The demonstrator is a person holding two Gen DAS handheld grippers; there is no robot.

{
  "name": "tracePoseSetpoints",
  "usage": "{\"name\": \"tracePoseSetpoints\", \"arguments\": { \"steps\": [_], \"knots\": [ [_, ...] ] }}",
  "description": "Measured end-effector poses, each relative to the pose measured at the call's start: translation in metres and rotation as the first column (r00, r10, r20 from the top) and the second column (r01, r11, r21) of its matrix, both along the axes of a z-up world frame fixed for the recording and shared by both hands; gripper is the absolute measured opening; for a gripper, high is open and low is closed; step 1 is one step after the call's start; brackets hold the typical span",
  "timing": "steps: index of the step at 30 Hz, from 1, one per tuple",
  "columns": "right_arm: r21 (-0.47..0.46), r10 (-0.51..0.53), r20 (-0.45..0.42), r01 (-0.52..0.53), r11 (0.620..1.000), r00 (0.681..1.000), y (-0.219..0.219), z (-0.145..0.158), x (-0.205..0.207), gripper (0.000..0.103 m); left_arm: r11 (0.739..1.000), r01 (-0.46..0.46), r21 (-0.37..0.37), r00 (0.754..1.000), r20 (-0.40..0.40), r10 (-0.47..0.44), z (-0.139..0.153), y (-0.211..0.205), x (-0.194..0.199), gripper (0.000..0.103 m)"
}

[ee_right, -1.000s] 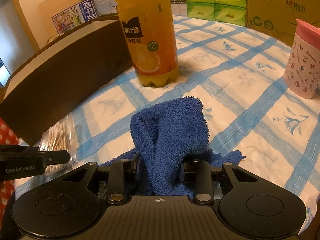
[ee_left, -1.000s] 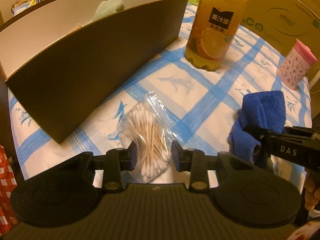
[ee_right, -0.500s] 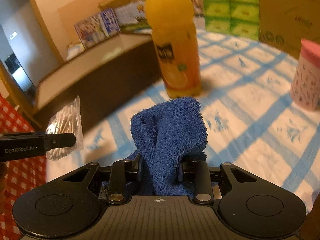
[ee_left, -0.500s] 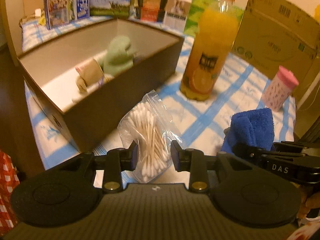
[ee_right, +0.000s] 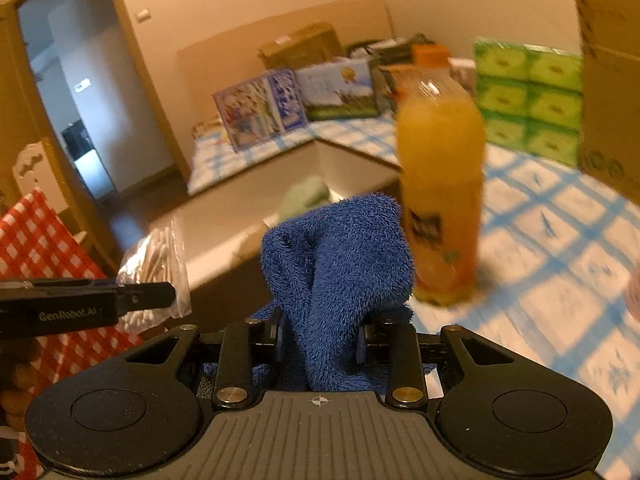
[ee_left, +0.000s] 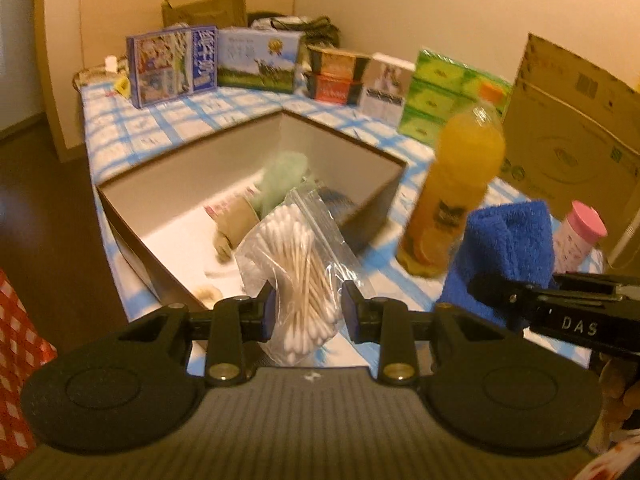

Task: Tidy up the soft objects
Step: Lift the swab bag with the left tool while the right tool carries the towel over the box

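Note:
My left gripper [ee_left: 307, 312] is shut on a clear bag of cotton swabs [ee_left: 296, 264], held up in the air over the near edge of the brown box [ee_left: 132, 236]. The box is open at the top and holds a pale green soft toy [ee_left: 282, 176] and a beige soft thing [ee_left: 236, 224]. My right gripper [ee_right: 320, 344] is shut on a blue towel [ee_right: 340, 260], which bunches up above the jaws. In the left wrist view the towel [ee_left: 508, 244] and the right gripper [ee_left: 472, 286] hang at the right. The swab bag [ee_right: 154, 256] shows at the left of the right wrist view.
An orange juice bottle [ee_left: 456, 192] stands right of the box on the blue-checked tablecloth [ee_right: 552, 240]. A pink-lidded cup [ee_left: 578, 236] stands further right. Cardboard boxes [ee_left: 572, 120], green tissue packs [ee_right: 528, 100] and books [ee_left: 172, 64] line the back. Red-checked cloth [ee_right: 36, 240] hangs at left.
Both grippers have risen off the table with the swab bag and the towel. The view now looks down into the box, which earlier showed mostly its dark outer wall.

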State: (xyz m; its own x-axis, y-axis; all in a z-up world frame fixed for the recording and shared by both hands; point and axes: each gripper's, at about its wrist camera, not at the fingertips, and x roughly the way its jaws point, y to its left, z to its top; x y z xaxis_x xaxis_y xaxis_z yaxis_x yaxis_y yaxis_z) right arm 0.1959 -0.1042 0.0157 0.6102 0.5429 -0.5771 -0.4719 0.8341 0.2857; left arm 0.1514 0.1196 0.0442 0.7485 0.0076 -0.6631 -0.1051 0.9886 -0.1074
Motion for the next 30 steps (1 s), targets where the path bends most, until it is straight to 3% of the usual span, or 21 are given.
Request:
{"name": "tracePoseSetpoints", "arguments": {
  "steps": [12, 30],
  "knots": [
    [0.036, 0.092, 0.099, -0.096, 0.995, 0.991, 0.072, 0.028, 0.055, 0.032, 0.996, -0.070, 0.051, 0.996, 0.065, 0.067, 0.022, 0.044, 0.040, 0.030],
    [-0.017, 0.148, 0.159, -0.147, 0.989, 0.976, 0.152, 0.012, 0.127, 0.032, 0.988, -0.140, 0.060, 0.990, 0.012, 0.140, -0.005, 0.113, 0.094, 0.030]
  ]
}}
